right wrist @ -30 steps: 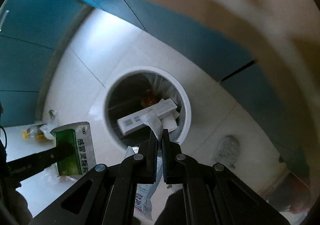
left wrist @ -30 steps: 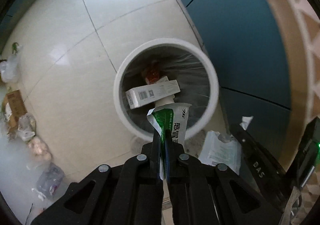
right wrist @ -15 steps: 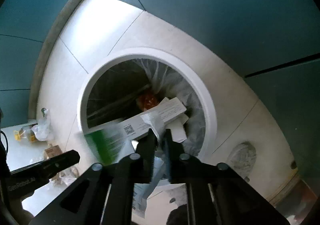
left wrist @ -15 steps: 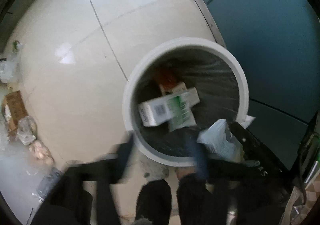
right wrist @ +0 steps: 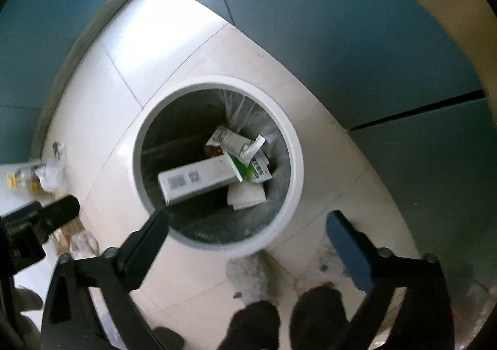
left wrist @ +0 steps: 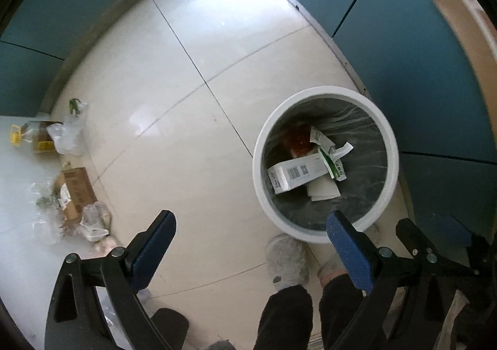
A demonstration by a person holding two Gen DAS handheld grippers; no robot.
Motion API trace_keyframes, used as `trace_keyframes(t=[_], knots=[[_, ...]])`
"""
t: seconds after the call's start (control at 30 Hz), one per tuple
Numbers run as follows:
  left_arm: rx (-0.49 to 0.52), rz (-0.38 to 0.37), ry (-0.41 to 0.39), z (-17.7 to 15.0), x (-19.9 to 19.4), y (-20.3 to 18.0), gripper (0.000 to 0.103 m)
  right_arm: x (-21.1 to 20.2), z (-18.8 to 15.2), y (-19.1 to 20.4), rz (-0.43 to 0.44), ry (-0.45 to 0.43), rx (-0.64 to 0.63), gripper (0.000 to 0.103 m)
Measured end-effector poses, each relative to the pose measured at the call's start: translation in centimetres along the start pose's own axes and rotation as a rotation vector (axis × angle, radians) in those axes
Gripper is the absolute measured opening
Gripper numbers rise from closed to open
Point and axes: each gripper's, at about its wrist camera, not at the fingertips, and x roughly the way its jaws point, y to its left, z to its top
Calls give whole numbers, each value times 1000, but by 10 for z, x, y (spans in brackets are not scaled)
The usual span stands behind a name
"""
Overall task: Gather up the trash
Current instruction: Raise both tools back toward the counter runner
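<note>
While both grippers gape, trash [left wrist: 298,174] lies inside the bin [left wrist: 392,145].

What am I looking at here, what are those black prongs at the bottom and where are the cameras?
These are two handheld grabbers, one in each of a person's hands, each with a fisheye camera looking along its two fingers. One picture is from the left gripper, the other from the right gripper. Both are open and hold nothing. Below them a white trash bin with a clear liner stands on the tiled floor. In it lie a long white box, a green and white packet and something red. More litter lies on the floor to the left. The grey slippers are the person's.
</note>
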Motion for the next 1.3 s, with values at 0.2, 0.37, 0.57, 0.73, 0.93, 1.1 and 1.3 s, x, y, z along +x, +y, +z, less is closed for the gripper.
trace_keyframes(t=[0.2,0.37,0.57,0.73,0.93,1.1,1.3], knots=[[-10,0,-42,-26,-57,5,99,-66,-19,10,-14,-28,-62,103],[-6,-6,-61,-45,-112,9,99,-138,-34,15,-8,-59,-75,103],[5,-16,-102,-69,-189,11,99,-237,-51,18,7,-94,-91,103],[11,-42,-150,-88,-255,11,99,-320,-67,18,19,-129,-102,103],[14,-71,-189,-110,-315,8,99,-405,-87,18,37,-160,-108,103],[-1,-81,-218,-124,-348,7,99,-459,-103,20,60,-180,-113,103],[24,-84,-319,-125,-398,-8,99,-506,-112,16,111,-226,-88,103]])
